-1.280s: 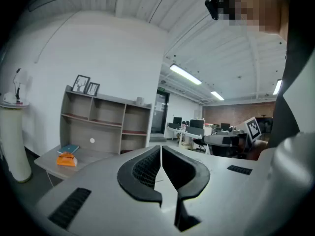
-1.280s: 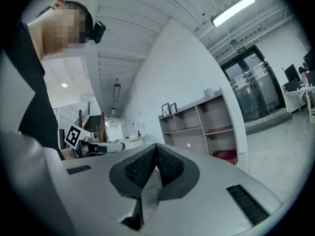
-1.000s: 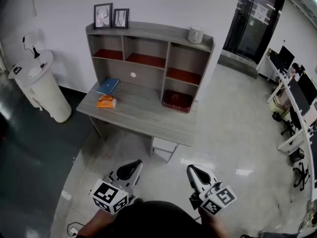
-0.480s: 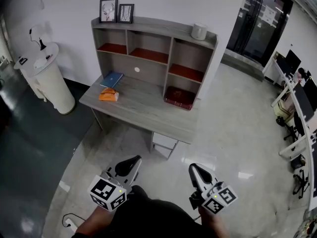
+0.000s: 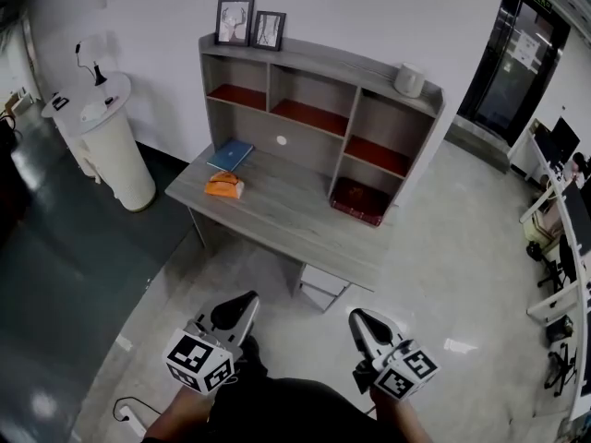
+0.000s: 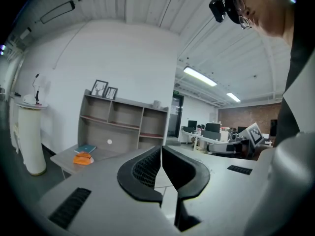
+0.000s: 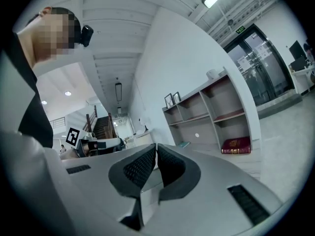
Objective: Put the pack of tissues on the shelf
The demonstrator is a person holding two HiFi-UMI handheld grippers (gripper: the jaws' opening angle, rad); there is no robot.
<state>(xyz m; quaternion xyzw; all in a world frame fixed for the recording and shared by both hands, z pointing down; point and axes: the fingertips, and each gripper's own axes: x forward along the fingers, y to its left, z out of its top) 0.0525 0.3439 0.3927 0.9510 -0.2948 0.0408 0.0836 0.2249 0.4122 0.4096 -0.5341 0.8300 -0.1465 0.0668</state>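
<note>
The pack (orange, small at this range) lies on the surface toward its left end, with the book just beside it at its 12 o'clock. It is well apart from both grippers. From your left gripper it sits near 12 o'clock, and from your right gripper about 11 o'clock. Both sets of jaws are closed with nothing between them.

Here is what could go wrong:
- Arrive with the jaws closed and you will push the pack along the surface rather than take it.
- A soft pack probably gives under the pads. Pinch a loose corner of the wrap and it may sag or slip out on the way up.
- Come in too far at 12 o'clock and a jaw could catch the book and drag it.
- The shelf has dividers and low openings (the compartment above the pack looks shallow). A pack held crosswise may strike an edge and drop.

What you cannot rely on yet:
- The pack is too small to tell its opening side, or whether it touches the book.
- In the left gripper view the pack is only an orange speck at 9 o'clock of the jaws.
- I cannot find it in the right gripper view.
- The compartments' back corners are in shadow.
- Your body cuts off the floor beneath the grippers.
</note>
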